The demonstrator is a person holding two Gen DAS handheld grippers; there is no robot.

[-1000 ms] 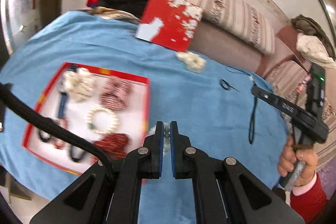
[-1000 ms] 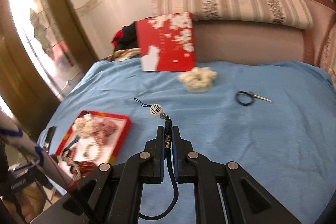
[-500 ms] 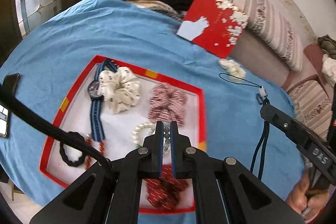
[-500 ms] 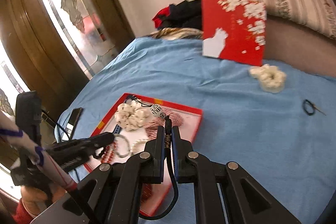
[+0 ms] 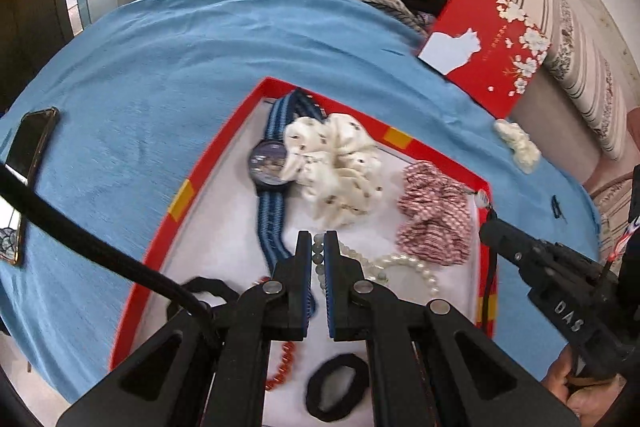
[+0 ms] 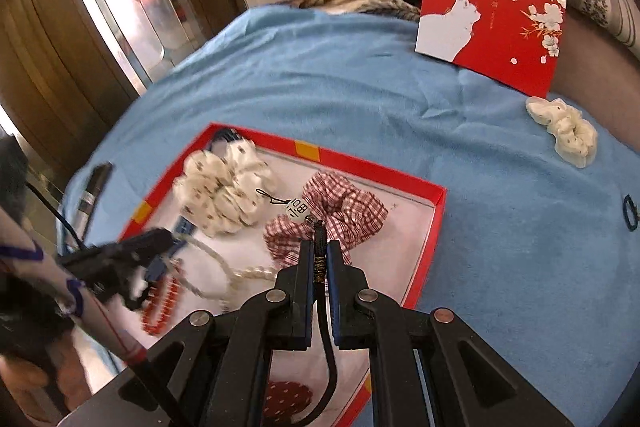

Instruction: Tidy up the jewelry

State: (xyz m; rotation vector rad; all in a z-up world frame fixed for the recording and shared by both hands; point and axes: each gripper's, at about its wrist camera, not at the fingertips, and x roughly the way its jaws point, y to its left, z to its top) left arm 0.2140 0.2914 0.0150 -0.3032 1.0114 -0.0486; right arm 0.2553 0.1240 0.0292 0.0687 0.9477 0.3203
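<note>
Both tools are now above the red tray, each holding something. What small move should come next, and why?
Probably lower the left tool a little and open it. It is shut on a pale bead bracelet above the bare white floor of the red tray, next to the pearl strand. The right tool, shut on the black charm strap, hangs above the checked scrunchie and can follow.

Two fisheye wrist views look steeply down, close above the red tray (image 5: 224, 143) (image 6: 434, 227) at lower centre. Both share it; each apparently shows the opposite gripper at an edge.
</note>
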